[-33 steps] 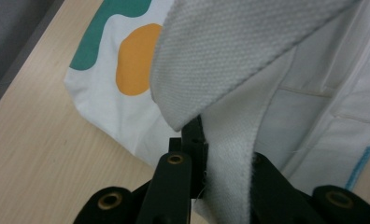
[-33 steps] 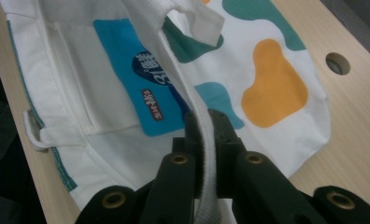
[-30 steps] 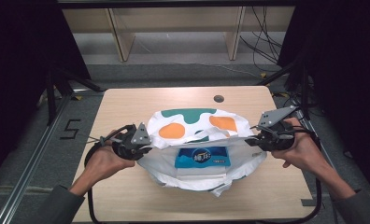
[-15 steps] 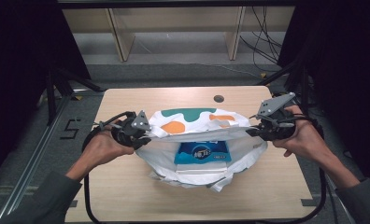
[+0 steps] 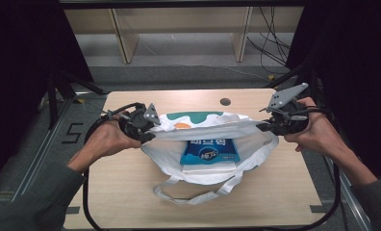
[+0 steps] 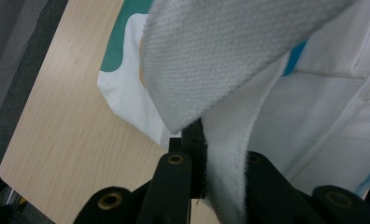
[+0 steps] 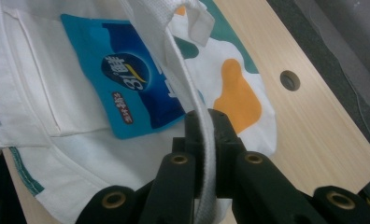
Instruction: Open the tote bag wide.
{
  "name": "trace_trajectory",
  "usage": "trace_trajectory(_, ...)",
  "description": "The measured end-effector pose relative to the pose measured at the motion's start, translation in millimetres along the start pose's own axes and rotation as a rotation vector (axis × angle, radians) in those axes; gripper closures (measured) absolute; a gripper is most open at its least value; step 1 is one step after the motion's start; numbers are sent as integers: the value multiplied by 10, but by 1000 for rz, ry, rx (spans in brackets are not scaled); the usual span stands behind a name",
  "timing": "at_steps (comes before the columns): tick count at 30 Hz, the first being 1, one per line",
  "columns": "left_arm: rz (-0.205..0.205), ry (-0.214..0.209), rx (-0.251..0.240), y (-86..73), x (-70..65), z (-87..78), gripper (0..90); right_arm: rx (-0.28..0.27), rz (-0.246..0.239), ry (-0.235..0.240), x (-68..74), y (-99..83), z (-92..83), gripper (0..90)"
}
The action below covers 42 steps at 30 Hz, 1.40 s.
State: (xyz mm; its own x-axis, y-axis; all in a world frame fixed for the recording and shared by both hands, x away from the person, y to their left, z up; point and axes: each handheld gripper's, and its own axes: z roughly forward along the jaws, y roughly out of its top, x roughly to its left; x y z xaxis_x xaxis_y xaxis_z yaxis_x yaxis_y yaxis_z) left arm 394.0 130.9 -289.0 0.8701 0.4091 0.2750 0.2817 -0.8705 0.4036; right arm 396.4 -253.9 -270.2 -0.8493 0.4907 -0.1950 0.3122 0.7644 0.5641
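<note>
The table [image 5: 131, 192] fills the lower middle of the high view, and the white bag [image 5: 198, 166] lies at its centre with its mouth pulled into a wide, flat slit from left to right. A second ago the bag sat lower and slacker, with its rim sagging in a rounded heap; now the rim is drawn into a taut, nearly straight band and lifted off the wood, and less of the green and orange print at the top of the bag shows than before. Inside the opening lies the blue pack [image 5: 209, 149], flat and label up, in the same spot as earlier. One loose strap [image 5: 193, 192] trails in a loop toward the lower edge of the table. The left gripper [image 5: 152, 126], at centre left of the frame, has risen since the earlier frames and its jaws are clamped on the bag's webbing; the left gripper view shows the white weave [image 6: 230, 186] pinched between the black jaws. The right gripper [image 5: 261, 127], at centre right, has likewise come up and is clamped on the opposite end of the rim, the strap [image 7: 204, 177] running down between its jaws in the right gripper view. A small hole [image 5: 225, 102] sits in the tabletop beyond the bag.
</note>
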Motion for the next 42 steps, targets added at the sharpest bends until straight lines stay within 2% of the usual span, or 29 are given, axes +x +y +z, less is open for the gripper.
trace_trajectory(4, 18, 4, 9, 58, 35, -55, 868, 6, 7, -14, -49, 24, -31, 884)
trace_trajectory(9, 16, 31, 7, 116, 99, -164, 869, -2, 1, -21, -82, 115, -120, 884)
trace_trajectory(10, 28, 37, 14, 126, 115, -190, 869, -1, -10, -22, -94, 137, -140, 884)
trace_trajectory(12, 24, 48, 10, 150, 139, -243, 869, -20, -47, -39, -135, 203, -184, 884)
trace_trajectory(13, 20, 57, 4, 171, 145, -293, 869, -30, -29, -61, -130, 219, -203, 885)
trace_trajectory(15, 26, 61, 5, 183, 145, -319, 869, -33, -29, -57, -146, 241, -223, 884)
trace_trajectory(18, 27, 66, 4, 223, 130, -385, 870, -42, 2, -81, -171, 303, -286, 884)
trace_trajectory(20, 42, 68, 14, 249, 129, -427, 869, -24, -15, -75, -214, 344, -334, 885)
trace_trajectory(21, 39, 70, 15, 263, 130, -449, 869, -43, -34, -100, -240, 364, -341, 884)
trace_trajectory(23, 42, 84, 23, 296, 143, -498, 869, -47, -3, -98, -242, 393, -370, 885)
trace_trajectory(24, 42, 85, 27, 307, 145, -516, 870, -47, -22, -101, -261, 413, -384, 885)
trace_trajectory(26, 46, 88, 37, 337, 144, -561, 869, -52, -25, -104, -261, 431, -403, 885)
trace_trajectory(27, 48, 89, 40, 353, 141, -583, 869, -74, -18, -124, -255, 448, -412, 885)
trace_trajectory(28, 47, 88, 44, 366, 132, -606, 870, -76, 61, -121, -222, 461, -439, 885)
trace_trajectory(29, 59, 97, 38, 380, 130, -628, 870, -76, 61, -121, -222, 461, -439, 885)
trace_trajectory(30, 61, 94, 39, 390, 126, -645, 870, -51, -24, -115, -269, 454, -476, 885)
trace_trajectory(31, 64, 97, 38, 398, 124, -659, 870, -52, -1, -118, -264, 453, -491, 885)
trace_trajectory(33, 63, 95, 36, 411, 125, -678, 869, -50, -2, -115, -260, 453, -518, 885)
trace_trajectory(34, 63, 98, 31, 416, 119, -691, 870, -42, -19, -107, -270, 457, -541, 885)
trace_trajectory(35, 66, 97, 35, 422, 120, -705, 869, -54, -34, -124, -274, 458, -549, 885)
trace_trajectory(36, 65, 104, 33, 429, 119, -716, 870, -54, -23, -122, -261, 459, -562, 885)
trace_trajectory(37, 66, 109, 35, 439, 122, -730, 869, -59, -28, -113, -266, 461, -575, 885)
trace_trajectory(38, 68, 111, 33, 447, 126, -746, 869, -63, -39, -125, -270, 464, -592, 886)
trace_trajectory(39, 66, 105, 32, 452, 126, -763, 870, -54, -29, -119, -260, 467, -607, 886)
trace_trajectory(40, 65, 103, 31, 456, 129, -780, 869, -59, -37, -129, -267, 473, -621, 886)
trace_trajectory(41, 58, 102, 26, 456, 130, -790, 870, -49, -44, -119, -265, 480, -640, 886)
trace_trajectory(42, 62, 105, 29, 459, 136, -809, 870, -66, -42, -134, -255, 481, -634, 886)
